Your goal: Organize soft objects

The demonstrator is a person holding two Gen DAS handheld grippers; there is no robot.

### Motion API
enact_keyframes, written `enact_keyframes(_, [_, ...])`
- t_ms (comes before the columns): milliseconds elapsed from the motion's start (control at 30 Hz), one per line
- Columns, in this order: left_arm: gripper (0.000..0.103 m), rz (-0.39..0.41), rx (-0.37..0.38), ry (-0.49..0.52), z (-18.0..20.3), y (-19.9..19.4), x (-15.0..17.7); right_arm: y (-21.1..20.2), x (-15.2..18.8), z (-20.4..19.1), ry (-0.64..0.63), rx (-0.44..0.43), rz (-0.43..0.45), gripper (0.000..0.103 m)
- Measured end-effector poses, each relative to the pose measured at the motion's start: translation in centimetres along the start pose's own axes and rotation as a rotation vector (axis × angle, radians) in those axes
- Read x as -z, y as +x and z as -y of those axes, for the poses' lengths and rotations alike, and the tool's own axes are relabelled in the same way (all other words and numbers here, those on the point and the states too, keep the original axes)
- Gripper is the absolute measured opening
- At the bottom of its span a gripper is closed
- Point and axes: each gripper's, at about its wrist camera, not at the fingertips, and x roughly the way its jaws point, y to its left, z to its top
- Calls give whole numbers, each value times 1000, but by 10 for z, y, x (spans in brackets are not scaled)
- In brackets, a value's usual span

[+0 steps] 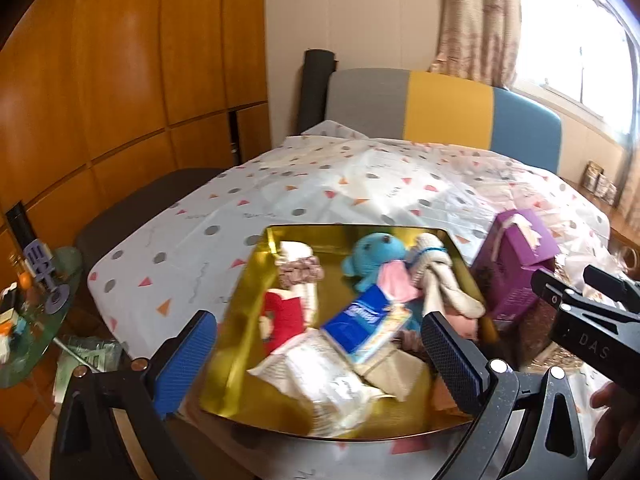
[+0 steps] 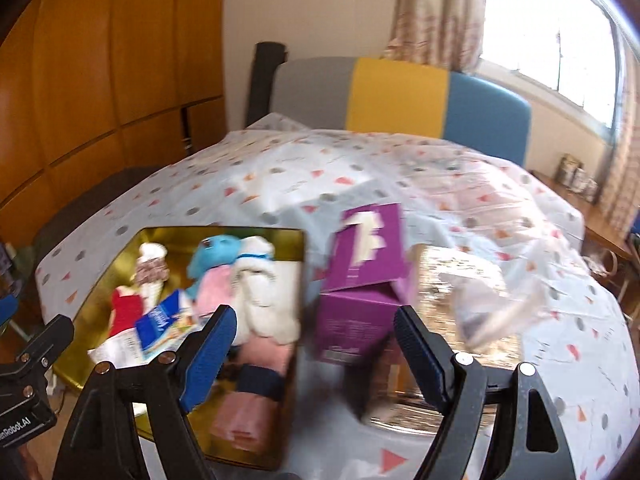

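Both claws, left claw (image 1: 316,354) and right claw (image 2: 314,352), hang released above the gold tin (image 1: 240,280).

Daylight pours in from the window (image 1: 576,52) at upper right, blown out to white — glare streaks the gold tin (image 1: 240,300). Both fisheye views bend hard at the edges, corners dark; the right wrist view is smeared with blur.
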Motion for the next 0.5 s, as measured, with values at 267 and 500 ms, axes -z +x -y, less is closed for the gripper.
enact_keyframes(267, [103,3,27,-8,22,-2,4,-7,9,33,70,56,3,82])
enact_keyframes(500, [103,-2,-3,-27,22,-1,8,-6,17,30,68,56,0,82])
